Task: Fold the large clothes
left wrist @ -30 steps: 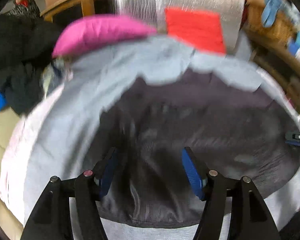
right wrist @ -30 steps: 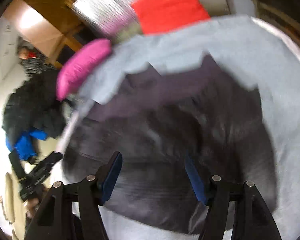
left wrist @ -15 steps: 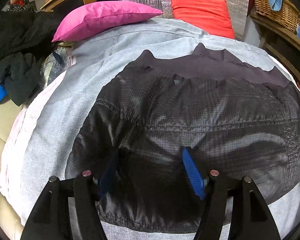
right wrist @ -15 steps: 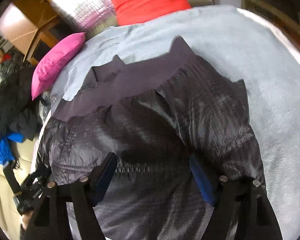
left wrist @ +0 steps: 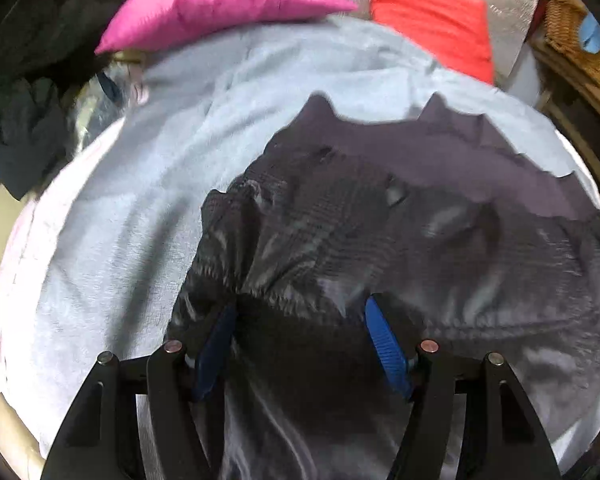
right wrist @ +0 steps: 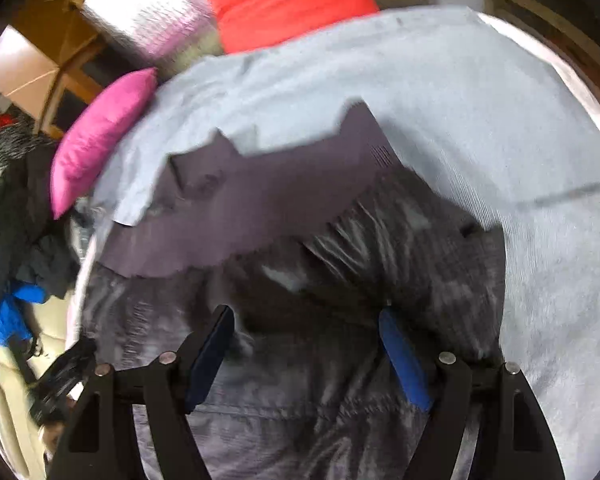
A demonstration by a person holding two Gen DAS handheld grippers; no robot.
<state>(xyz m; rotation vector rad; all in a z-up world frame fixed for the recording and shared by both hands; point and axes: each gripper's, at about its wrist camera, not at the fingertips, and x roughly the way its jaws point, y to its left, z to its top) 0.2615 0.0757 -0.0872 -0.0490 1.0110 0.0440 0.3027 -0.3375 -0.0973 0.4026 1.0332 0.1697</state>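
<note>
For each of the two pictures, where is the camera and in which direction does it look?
Left wrist: sits on the left gripper, looks along its open fingers over the dark jacket toward the pink pillow.
Right wrist: sits on the right gripper, fingers open, same jacket; the left gripper shows at lower left.
Shared: jacket, grey blanket, pink pillow, red pillow.

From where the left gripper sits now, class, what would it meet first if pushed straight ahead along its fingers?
The dark jacket: the open left gripper points straight at its bunched fabric. Depth is unclear, but nothing else shows between.
</note>
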